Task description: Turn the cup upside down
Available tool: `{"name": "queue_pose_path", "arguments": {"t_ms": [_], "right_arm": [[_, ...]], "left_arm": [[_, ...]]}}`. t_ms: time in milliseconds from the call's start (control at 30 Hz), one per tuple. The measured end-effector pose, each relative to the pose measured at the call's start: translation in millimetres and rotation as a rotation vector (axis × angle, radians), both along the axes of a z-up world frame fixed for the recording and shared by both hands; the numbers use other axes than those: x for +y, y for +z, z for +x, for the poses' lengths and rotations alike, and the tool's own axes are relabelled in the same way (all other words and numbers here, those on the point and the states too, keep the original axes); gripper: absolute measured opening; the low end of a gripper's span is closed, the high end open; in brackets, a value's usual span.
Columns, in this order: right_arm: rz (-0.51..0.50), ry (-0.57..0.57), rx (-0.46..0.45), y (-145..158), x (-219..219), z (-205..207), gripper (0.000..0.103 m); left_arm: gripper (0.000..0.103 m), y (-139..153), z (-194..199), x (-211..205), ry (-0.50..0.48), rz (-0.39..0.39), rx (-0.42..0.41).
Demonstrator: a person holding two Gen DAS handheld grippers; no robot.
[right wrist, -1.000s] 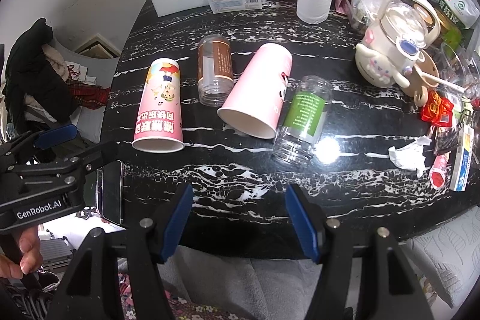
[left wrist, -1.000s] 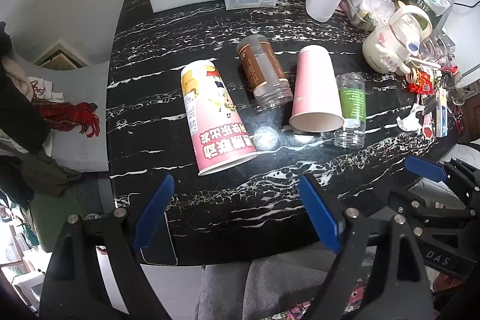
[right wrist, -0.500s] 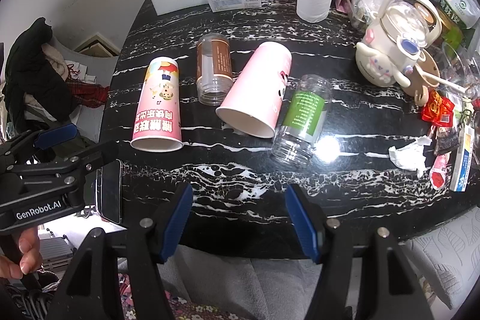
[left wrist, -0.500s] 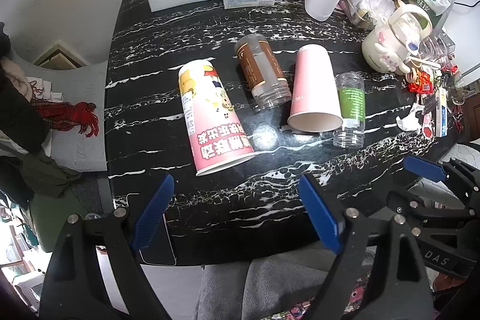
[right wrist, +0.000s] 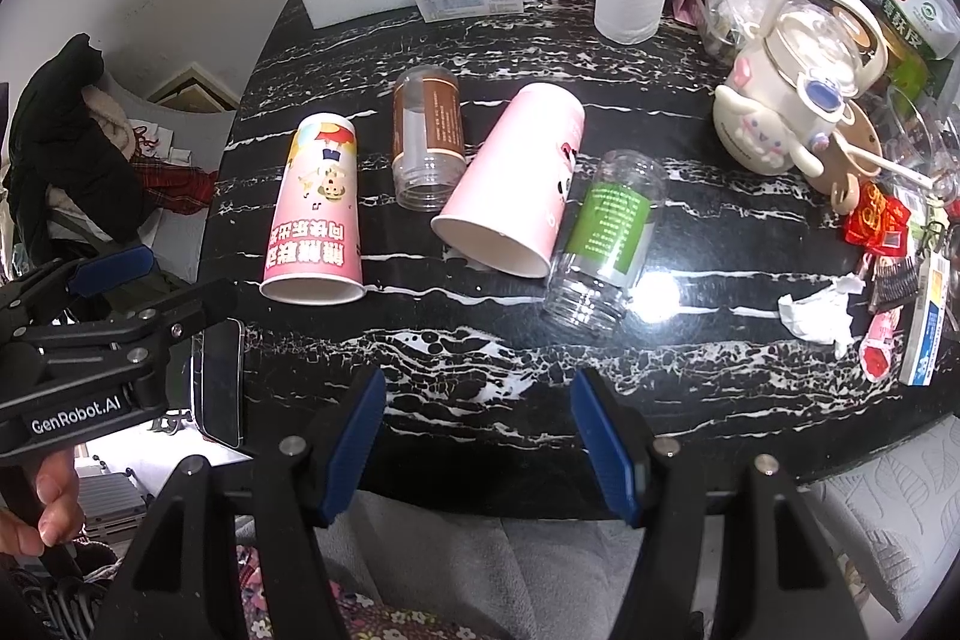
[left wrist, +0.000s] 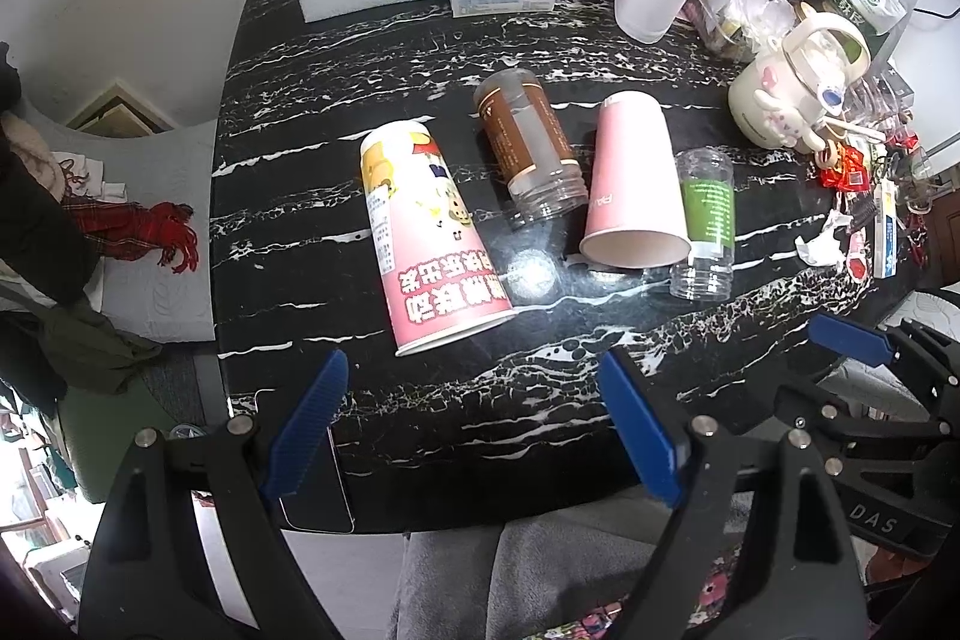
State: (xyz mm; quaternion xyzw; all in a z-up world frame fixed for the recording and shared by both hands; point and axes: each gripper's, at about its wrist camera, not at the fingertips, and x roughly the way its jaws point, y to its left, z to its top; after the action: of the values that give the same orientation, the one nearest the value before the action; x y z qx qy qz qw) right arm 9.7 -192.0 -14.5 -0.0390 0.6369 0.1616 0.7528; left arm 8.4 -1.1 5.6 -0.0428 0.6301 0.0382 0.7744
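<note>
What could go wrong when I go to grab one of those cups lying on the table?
The plain pink cup lies against the green-label jar, so lifting it may set the jar rolling. The cartoon cup lies on its side and could roll from open fingers. Squeezing thin paper walls may crush them.

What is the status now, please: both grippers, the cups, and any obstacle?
Left gripper open, right gripper open, both empty. Cartoon paper cup, plain pink cup on their sides, untouched. Brown-label jar between them; green-label jar against pink cup.
</note>
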Motion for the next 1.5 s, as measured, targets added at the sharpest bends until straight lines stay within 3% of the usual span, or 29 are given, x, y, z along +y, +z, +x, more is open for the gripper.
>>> {"name": "queue_pose_path", "arguments": {"t_ms": [533,1500], "right_arm": [[-0.005,0.020,0.032,-7.9,10.9,20.8,0.065],[-0.030,0.106,0.142,-65.5,43.7,89.6,0.065]], "left_arm": [[0.085,-12.9,23.8,22.3,0.050,-0.006,0.048],[0.085,-103.0,98.9,67.3,0.132,-0.025,0.163]]}}
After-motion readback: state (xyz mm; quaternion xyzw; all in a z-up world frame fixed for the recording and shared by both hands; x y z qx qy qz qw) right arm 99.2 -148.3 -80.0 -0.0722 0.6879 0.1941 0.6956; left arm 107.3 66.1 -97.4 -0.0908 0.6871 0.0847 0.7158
